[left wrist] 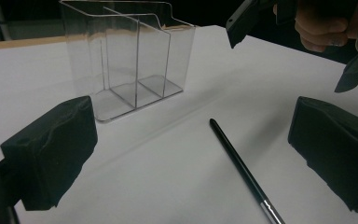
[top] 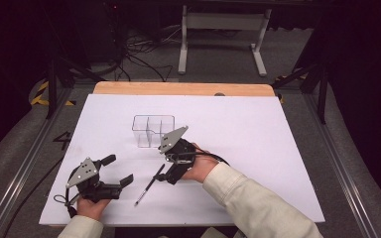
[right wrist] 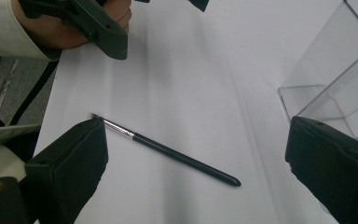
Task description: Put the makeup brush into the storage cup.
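Table: a white sheet (top: pixel 258 148) covers the table top, and a strip of bare wood (top: pixel 178 89) shows at the far edge, past the clear box.
Room: the room around the table is dark. Beyond the wood strip stand a grey floor, black cables (top: pixel 139 54) and the white legs of another table (top: pixel 223 34).
Clear box: a see-through plastic box (top: pixel 151 130) stands upright on the sheet, with thin walls inside that split it into compartments. Nothing lies in it.
Pen: a thin black pen (top: pixel 149 185) with a silver end lies flat on the sheet, on the person's side of the clear box and well apart from it. Its black end points toward the box and its silver end points toward the person.
Pen and left gripper: the left gripper (top: pixel 118 171) is just to the left of the pen and does not touch it. In the left gripper view the pen (left wrist: pixel 242 170) lies between the two black jaws, farther on.
Pen and right gripper: the right gripper (top: pixel 171 176) hangs just over the black end of the pen, between the pen and the clear box. In the right gripper view the pen (right wrist: pixel 168 151) lies on the sheet between the jaws, below them.
Left gripper: its jaws are wide apart, with nothing in them.
Right gripper: its jaws are wide apart too, with nothing in them.
Hands: the left hand (top: pixel 92 206) and the right hand (top: pixel 201 168) each hold a gripper, with pale sleeves.
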